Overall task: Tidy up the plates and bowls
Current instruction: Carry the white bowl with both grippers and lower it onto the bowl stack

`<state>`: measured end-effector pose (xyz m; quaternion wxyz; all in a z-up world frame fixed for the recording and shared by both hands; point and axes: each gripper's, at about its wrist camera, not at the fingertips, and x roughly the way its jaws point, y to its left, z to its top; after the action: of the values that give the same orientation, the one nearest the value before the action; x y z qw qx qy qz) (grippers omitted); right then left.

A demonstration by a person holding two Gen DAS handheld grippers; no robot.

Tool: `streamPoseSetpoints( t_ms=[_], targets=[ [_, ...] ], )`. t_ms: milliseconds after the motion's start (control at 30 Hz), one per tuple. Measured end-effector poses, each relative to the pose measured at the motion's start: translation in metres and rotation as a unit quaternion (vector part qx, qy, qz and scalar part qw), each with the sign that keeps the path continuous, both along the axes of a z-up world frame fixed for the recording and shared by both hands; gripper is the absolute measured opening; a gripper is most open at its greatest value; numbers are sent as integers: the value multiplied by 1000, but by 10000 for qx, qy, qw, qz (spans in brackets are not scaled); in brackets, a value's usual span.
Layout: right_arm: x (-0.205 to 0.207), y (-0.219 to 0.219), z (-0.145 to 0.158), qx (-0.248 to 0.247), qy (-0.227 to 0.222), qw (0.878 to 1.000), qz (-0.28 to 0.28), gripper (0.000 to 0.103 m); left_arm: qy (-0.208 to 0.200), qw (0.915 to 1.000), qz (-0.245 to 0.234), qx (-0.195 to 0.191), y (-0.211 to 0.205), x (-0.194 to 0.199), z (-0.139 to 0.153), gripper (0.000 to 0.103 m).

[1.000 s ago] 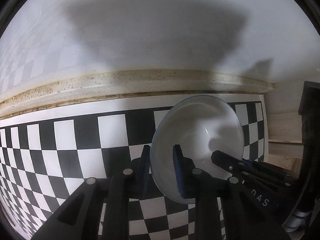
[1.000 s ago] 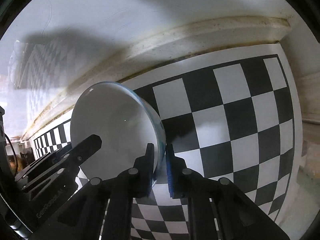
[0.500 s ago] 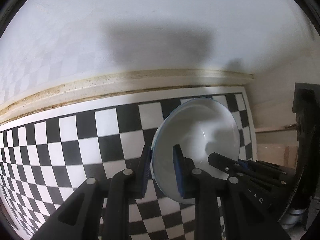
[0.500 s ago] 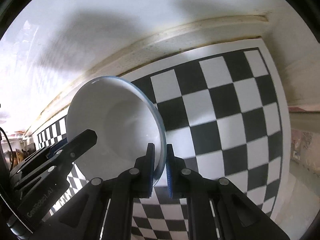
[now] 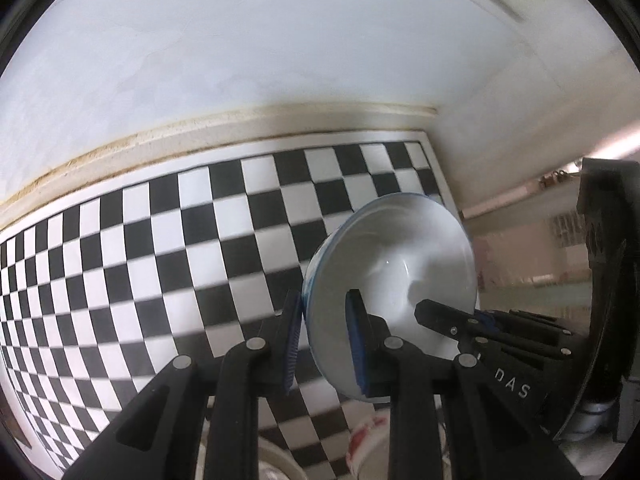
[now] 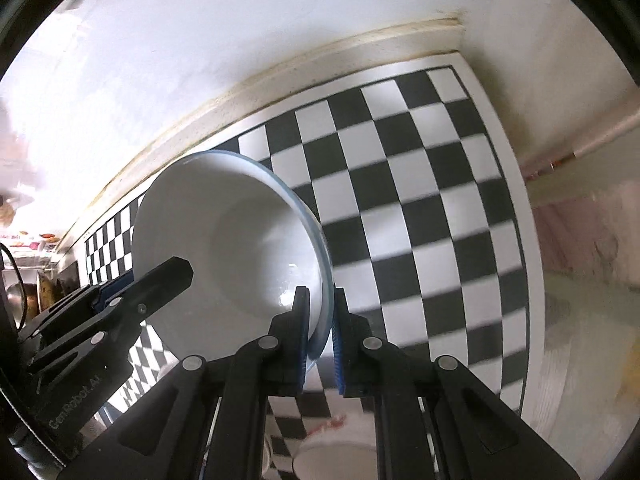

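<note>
Carrying step: my left gripper [image 5: 324,338] and my right gripper [image 6: 320,336] each clamp an opposite side of the rim of 1 white bowl [image 6: 228,248], held tilted in the air above the checkered mat [image 6: 420,184]. Next, I judge, both hands must lower it together, level, onto its stack.
</note>
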<state>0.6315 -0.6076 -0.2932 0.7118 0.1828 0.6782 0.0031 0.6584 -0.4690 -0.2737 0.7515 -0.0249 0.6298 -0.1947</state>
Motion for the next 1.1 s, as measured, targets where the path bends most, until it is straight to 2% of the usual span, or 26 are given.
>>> streamPoseSetpoints(
  t_ms=[300,533,833,1100],
  targets=[
    [-79,1,38,-43,-157,9997,-156,11,-141,9993,-324,-145,-4,-71,31,20],
    [-155,-13,56,-52,-244,9991,-338,11,-281,9974,-669,-39,-15,-123,35,20],
    [-210,-17,28,73,58,9986,-512,11,50,9960,-890,11,-21,-164,11,20],
    [-224,-22,-4,72,374,9981,-493,11,340,9948,-936,209,-33,-170,-18,20]
  ],
)
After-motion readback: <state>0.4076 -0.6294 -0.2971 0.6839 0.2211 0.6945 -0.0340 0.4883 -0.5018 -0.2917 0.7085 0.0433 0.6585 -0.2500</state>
